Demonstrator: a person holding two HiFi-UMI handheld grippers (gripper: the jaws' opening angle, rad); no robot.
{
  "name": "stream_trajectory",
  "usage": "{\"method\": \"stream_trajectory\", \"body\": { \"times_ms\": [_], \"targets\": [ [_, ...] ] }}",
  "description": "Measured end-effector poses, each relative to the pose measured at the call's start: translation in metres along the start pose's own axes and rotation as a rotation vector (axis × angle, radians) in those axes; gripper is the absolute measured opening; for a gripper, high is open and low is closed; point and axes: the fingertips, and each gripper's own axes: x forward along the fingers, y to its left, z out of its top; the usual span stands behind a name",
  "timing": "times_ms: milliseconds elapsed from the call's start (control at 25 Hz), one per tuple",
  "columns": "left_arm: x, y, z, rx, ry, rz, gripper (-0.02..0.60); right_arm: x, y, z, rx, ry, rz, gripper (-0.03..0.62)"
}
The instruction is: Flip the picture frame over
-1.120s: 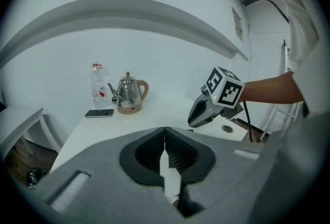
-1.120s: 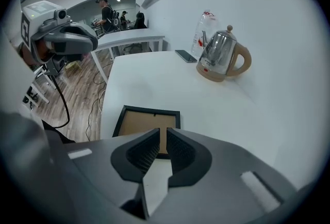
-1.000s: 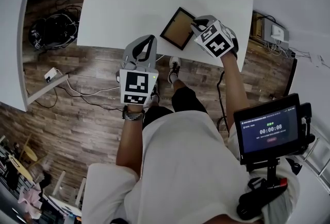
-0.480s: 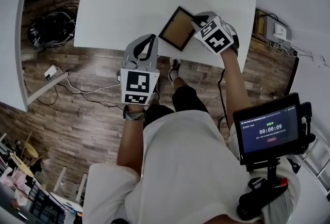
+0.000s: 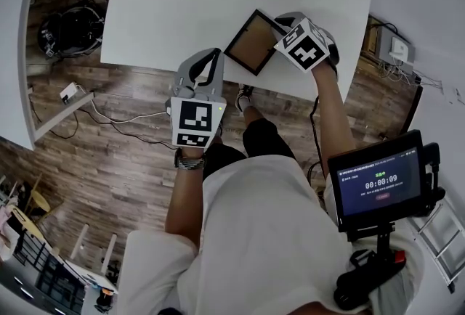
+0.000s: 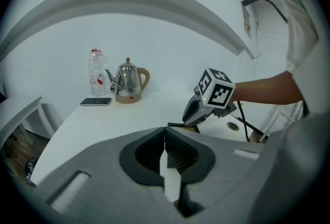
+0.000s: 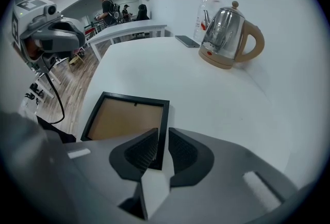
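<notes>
The right gripper (image 5: 280, 27), pointing steeply down, pinches the right rail of the picture frame (image 5: 249, 43), which lies backing-up at the table's (image 5: 182, 9) near edge, long sides near-left to far-right; the left gripper (image 5: 205, 63) hovers closed and empty.

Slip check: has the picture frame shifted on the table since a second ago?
No. The picture frame keeps its spot and angle by the table's near edge.
</notes>
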Motion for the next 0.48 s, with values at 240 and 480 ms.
{"method": "stream_trajectory", "body": {
  "times_ms": [240,480],
  "targets": [
    [0.0007,-0.0007,-0.0031,-0.009,0.002,0.011,0.006,0.0075,0.0055,-0.0009,-0.026,0.016,0.043,0.075],
    [-0.0017,-0.0015,-0.0055,-0.016,0.005,0.019,0.006,0.0058,0.0058,0.0044,-0.051,0.012,0.068,0.075]
  ]
}}
